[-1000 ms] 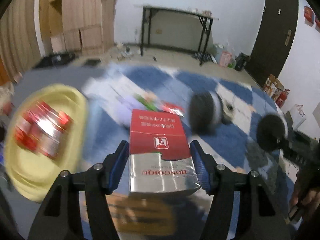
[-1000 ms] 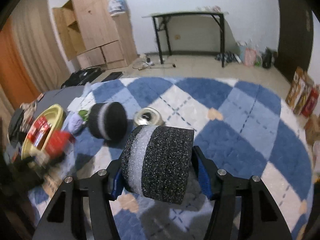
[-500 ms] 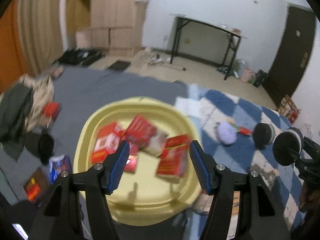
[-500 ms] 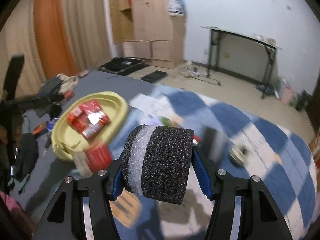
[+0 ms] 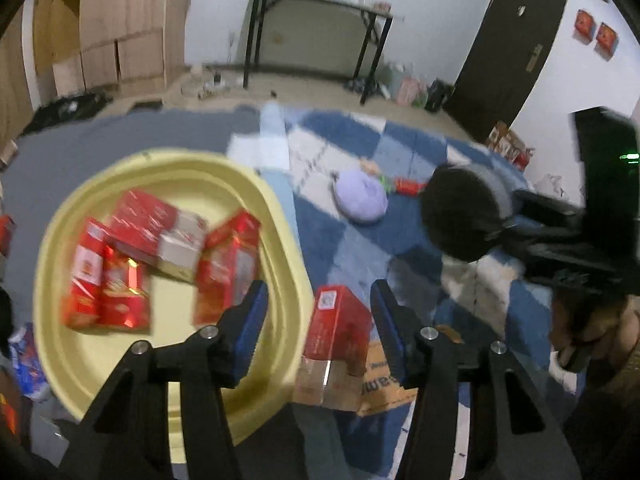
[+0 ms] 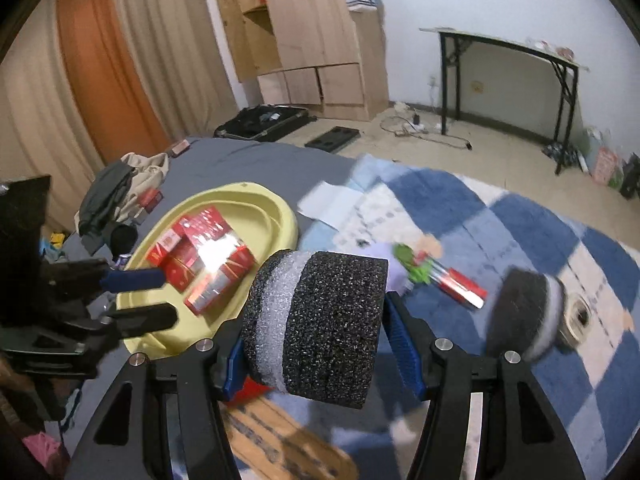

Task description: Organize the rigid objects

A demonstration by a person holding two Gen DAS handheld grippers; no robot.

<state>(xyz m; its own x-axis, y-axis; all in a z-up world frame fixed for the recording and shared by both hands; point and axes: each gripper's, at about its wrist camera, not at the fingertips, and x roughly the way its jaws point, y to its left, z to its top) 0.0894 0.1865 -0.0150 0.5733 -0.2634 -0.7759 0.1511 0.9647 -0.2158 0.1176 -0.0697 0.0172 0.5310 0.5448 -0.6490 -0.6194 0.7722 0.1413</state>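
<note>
Yellow basin [image 5: 52, 360] at left on grey bedding, holds red boxes [image 5: 224, 264], about five, blurred. Left gripper [image 5: 318, 320] above basin's right rim; jaws have just been closing, pads apart and pressing nothing. One red box [image 5: 340, 320] lies below, in gap between them, on brown cardboard [image 5: 380, 384] outside basin. Purple plush [image 5: 360, 200] on blue-white checked rug [image 5: 360, 136]. Right gripper [image 6: 316, 332] clamps black-and-white foam cylinder [image 6: 320, 320] sideways between its pads. Second foam cylinder [image 6: 524, 312] rests on rug, right.
</note>
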